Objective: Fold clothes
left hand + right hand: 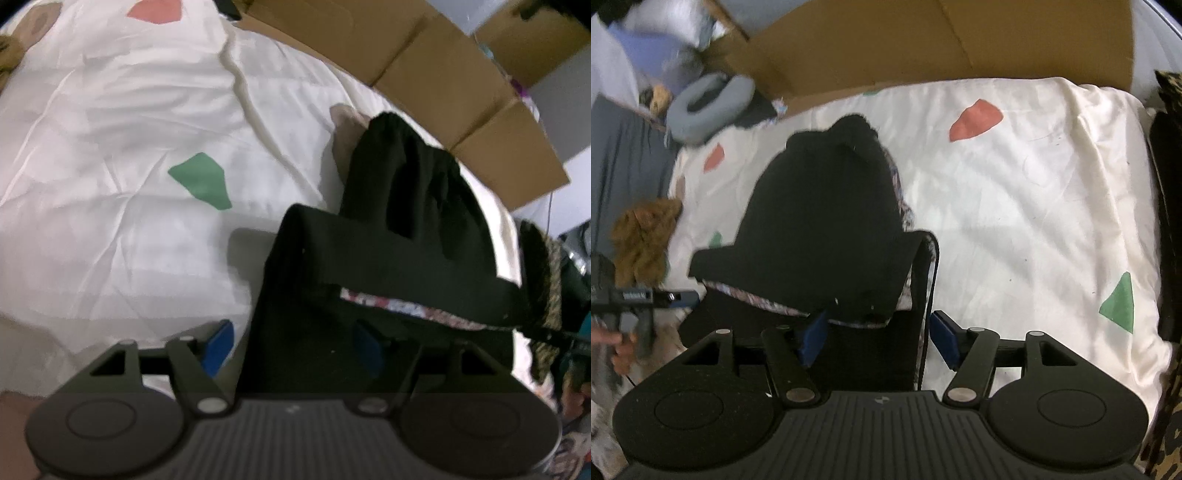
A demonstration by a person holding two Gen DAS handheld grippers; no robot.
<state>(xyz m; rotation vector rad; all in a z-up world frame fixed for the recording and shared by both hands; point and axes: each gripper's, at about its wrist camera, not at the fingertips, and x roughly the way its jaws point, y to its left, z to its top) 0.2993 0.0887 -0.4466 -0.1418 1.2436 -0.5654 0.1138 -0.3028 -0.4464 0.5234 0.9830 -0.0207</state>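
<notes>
Left-wrist view, L to R: white quilted bedspread w/ pink, green and tan patches (110,166) fills the left and centre; the left gripper (295,343) stands w/ its blue-padded fingers (219,341) spread apart, nothing pinched, though the black fabric garment w/ a floral-print lining (399,229) lies between them and drapes over the right finger. The garment is folded into a heap on the bedspread, lining edge showing as a pale patterned strip along the fold. Brown cardboard boxes (443,74) run along the far bed edge, upper right. Right-wrist view, L to R: the other gripper (646,295), held by a person's hand (617,345), sits at the far left edge beside a brown furry item (642,236); a grey U-shaped neck pillow (705,103) lies upper left, off the bed. The same garment (827,214) sits left of centre on the bedspread (1034,184). The right gripper (877,336) is likewise spread, pads (945,336) clear of the cloth, w/ the garment's near edge and a black strap between them. Cardboard (923,40) lies behind.
</notes>
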